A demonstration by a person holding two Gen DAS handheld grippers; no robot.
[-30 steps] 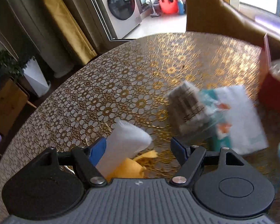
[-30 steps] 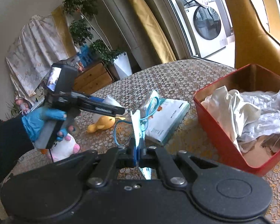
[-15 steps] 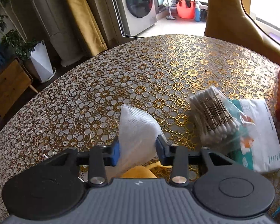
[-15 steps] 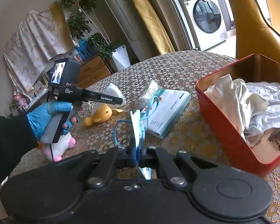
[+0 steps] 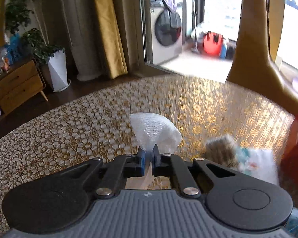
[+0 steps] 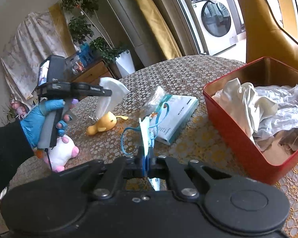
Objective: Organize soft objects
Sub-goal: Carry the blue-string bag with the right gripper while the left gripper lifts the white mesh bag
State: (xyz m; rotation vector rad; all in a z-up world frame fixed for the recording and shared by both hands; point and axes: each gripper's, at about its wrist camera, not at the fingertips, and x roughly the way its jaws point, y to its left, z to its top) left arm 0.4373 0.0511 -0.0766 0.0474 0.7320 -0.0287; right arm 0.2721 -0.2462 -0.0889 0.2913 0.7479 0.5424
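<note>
My left gripper (image 5: pixel 148 150) is shut on a white mesh pad (image 5: pixel 154 131), lifted off the gold-patterned table (image 5: pixel 89 123). From the right wrist view that left gripper (image 6: pixel 108 93) and the white mesh pad (image 6: pixel 109 93) hang above a yellow duck toy (image 6: pixel 102 124). My right gripper (image 6: pixel 146 155) is shut on a blue face mask (image 6: pixel 144 132) whose loops dangle in front. A red box (image 6: pixel 238 138) with crumpled white cloth (image 6: pixel 246 103) stands at the right.
A tissue pack (image 6: pixel 174 111) with a bag of cotton swabs (image 6: pixel 153 101) on it lies mid-table. A pink and white plush (image 6: pixel 61 152) sits at the left, below a blue-gloved hand (image 6: pixel 37 119). A yellow chair (image 6: pixel 268 29) stands behind the box.
The left gripper's jaws closed onto the white mesh pad and lifted it off the table, rolling as it rose. The right gripper kept still with the mask.
</note>
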